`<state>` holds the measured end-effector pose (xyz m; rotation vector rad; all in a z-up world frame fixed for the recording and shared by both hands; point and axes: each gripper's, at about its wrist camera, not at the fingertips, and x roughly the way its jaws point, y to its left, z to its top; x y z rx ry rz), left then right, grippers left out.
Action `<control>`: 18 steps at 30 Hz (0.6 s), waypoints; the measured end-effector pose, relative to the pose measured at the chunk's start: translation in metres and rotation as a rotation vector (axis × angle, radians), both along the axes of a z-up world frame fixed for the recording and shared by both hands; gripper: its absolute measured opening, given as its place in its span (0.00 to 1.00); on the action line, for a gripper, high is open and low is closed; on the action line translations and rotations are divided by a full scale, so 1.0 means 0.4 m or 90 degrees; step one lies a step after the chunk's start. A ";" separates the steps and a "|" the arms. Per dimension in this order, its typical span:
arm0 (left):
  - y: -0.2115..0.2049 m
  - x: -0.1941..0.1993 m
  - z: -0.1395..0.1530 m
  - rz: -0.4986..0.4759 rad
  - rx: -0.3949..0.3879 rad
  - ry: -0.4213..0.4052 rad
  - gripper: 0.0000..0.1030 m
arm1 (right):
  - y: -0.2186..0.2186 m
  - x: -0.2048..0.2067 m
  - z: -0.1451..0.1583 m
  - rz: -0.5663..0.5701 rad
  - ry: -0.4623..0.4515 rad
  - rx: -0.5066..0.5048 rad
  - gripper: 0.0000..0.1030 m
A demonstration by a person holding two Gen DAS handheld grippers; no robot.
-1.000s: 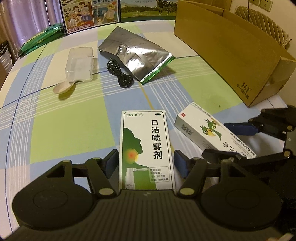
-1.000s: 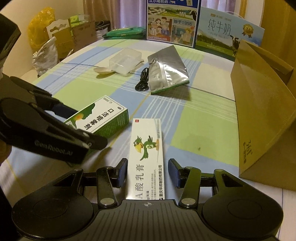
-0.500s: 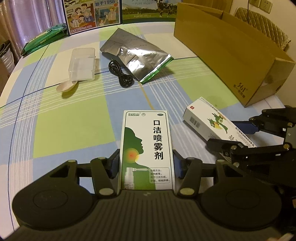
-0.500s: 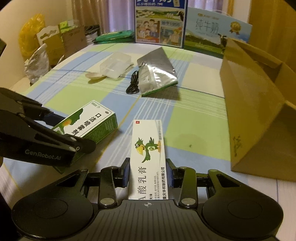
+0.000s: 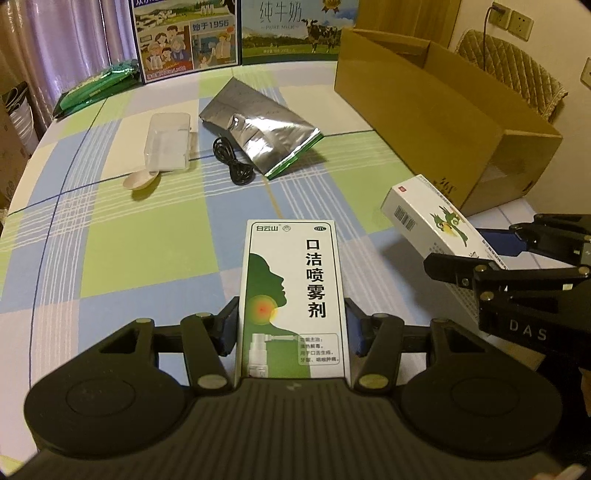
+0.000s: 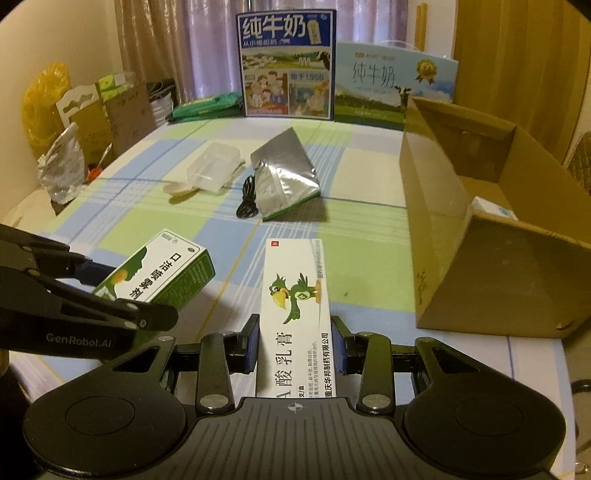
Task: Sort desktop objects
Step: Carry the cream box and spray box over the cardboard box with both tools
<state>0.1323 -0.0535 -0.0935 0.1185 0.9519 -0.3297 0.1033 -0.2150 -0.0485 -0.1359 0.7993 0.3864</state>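
This looks like a room in a home. The counter [image 5: 110, 236] wears a soft checked cloth in green, blue and white, and purple curtains [image 6: 207, 48] hang behind it. Two printed milk gift cartons [image 6: 288, 66] stand at its far edge, a quilted chair back [image 5: 509, 70] sits beside a wall socket [image 5: 519, 24], and bags and cardboard clutter [image 6: 74, 122] pile up at the side.

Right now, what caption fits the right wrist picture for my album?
Right hand-held gripper holds a bird box near the carton; left hand-held gripper holds a green box.
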 end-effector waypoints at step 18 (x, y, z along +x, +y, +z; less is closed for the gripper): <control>-0.037 -0.062 0.107 -0.015 -0.017 -0.043 0.49 | -0.046 -0.065 0.105 -0.031 -0.046 0.016 0.34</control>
